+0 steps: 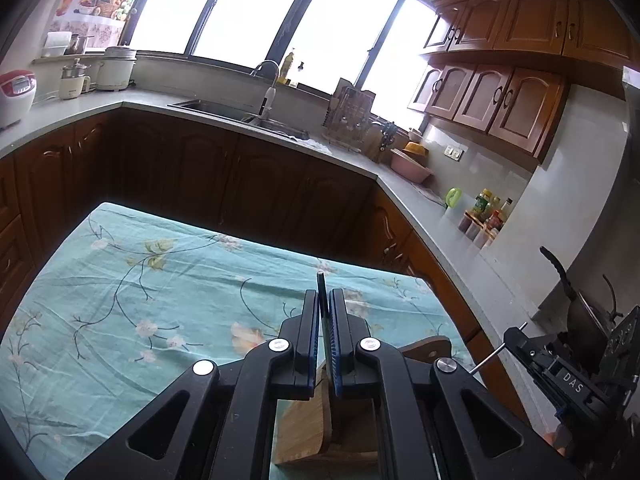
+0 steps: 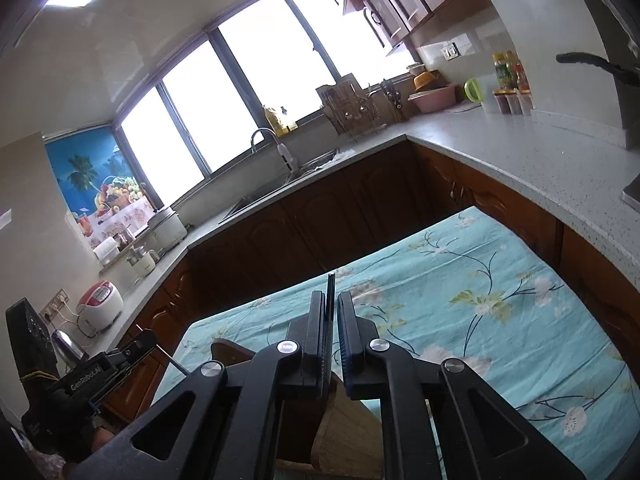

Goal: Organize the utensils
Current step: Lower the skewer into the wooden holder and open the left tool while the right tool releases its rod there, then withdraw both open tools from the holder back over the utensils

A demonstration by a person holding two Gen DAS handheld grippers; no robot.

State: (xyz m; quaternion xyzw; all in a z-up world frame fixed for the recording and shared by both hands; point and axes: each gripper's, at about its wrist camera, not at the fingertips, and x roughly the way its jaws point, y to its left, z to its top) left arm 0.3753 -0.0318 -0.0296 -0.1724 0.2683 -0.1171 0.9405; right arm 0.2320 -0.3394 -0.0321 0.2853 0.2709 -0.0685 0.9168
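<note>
My left gripper (image 1: 324, 300) is shut on a thin dark utensil handle (image 1: 321, 282) that sticks up between its pads, above a wooden utensil holder (image 1: 308, 420) on the table. My right gripper (image 2: 331, 304) is shut on another thin dark utensil handle (image 2: 330, 292), also over the wooden holder (image 2: 348, 428). What kind of utensil each is stays hidden below the fingers. The right gripper shows at the right edge of the left wrist view (image 1: 560, 364); the left gripper shows at the left of the right wrist view (image 2: 92, 376).
The table carries a teal flowered cloth (image 1: 160, 280). Dark wooden cabinets (image 1: 240, 168) and a grey counter with a sink (image 1: 240, 112), a dish rack (image 1: 348, 116), a pink basin (image 1: 408, 164) and bottles (image 1: 486, 212) run behind and to the right.
</note>
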